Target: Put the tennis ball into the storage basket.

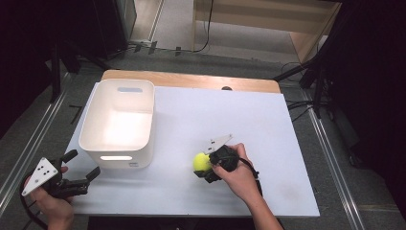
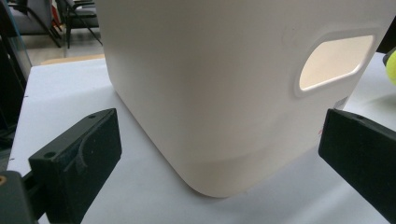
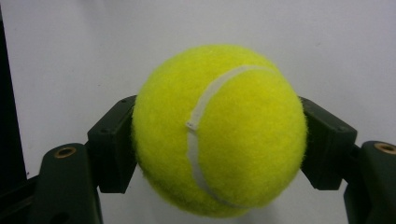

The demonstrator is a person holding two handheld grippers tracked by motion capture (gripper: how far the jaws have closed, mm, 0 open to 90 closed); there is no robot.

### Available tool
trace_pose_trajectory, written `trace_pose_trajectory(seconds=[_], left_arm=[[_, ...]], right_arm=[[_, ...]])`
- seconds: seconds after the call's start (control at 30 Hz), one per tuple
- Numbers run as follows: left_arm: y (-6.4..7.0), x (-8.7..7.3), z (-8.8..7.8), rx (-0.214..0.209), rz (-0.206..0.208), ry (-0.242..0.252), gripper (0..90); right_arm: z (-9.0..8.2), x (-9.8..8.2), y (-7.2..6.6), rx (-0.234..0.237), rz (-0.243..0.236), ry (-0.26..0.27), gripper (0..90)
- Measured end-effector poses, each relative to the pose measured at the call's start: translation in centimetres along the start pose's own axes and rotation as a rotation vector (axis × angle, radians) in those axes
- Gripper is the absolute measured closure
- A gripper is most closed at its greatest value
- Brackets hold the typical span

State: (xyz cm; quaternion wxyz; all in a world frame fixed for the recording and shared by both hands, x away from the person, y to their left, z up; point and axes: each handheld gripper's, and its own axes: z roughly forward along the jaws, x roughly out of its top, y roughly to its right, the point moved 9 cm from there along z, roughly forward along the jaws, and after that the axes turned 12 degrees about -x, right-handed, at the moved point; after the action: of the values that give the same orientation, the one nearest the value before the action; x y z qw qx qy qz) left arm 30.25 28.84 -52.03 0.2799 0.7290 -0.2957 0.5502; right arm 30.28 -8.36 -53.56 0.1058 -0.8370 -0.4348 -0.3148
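Note:
A yellow tennis ball (image 1: 201, 161) rests low over the white table (image 1: 268, 124), right of centre near the front. My right gripper (image 1: 205, 166) is shut on it, and in the right gripper view both black pads (image 3: 114, 144) press the sides of the tennis ball (image 3: 219, 130). A white plastic bin (image 1: 119, 122) with a handle cut-out stands at the table's left. My left gripper (image 1: 82, 167) is held at the front left corner, jaws open and empty, pointing at the near corner of the bin (image 2: 224, 88). The ball's edge (image 2: 391, 67) peeks in at the far right.
A wooden strip (image 1: 191, 79) runs along the table's far edge. Metal rails (image 1: 33, 139) flank the table on both sides. Black stands and cables sit on the floor to the right. Bare tabletop stretches between the bin and the right edge.

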Motion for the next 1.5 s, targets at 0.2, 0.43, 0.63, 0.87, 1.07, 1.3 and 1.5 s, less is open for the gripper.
trace_pose_trajectory(seconds=[0.2,0.43,0.63,0.87,1.07,1.3,1.5], left_arm=[[0.0,0.0,0.0,-0.001,0.001,-0.001,0.0],[0.0,0.0,0.0,-0.001,-0.002,0.000,0.0],[0.0,0.0,0.0,-0.001,-0.002,-0.001,0.0],[0.0,0.0,0.0,-0.001,-0.002,-0.003,0.0],[0.0,0.0,0.0,-0.002,-0.002,-0.001,0.0],[0.0,0.0,0.0,-0.003,-0.003,0.000,0.0],[0.0,0.0,0.0,-0.007,-0.002,0.001,0.0]], right_arm=[[-0.1,0.5,-0.1,0.009,-0.009,0.005,23.8],[-0.2,1.3,-0.2,0.011,-0.017,0.010,23.7],[-0.3,2.0,-0.2,0.019,-0.026,0.014,23.8],[-0.4,2.8,0.2,0.015,-0.031,0.014,23.8],[-0.6,3.6,0.8,0.023,-0.016,0.023,23.8],[-0.7,4.4,1.2,0.033,-0.017,0.023,23.8],[-0.8,5.2,1.5,0.044,-0.006,0.037,23.8]])
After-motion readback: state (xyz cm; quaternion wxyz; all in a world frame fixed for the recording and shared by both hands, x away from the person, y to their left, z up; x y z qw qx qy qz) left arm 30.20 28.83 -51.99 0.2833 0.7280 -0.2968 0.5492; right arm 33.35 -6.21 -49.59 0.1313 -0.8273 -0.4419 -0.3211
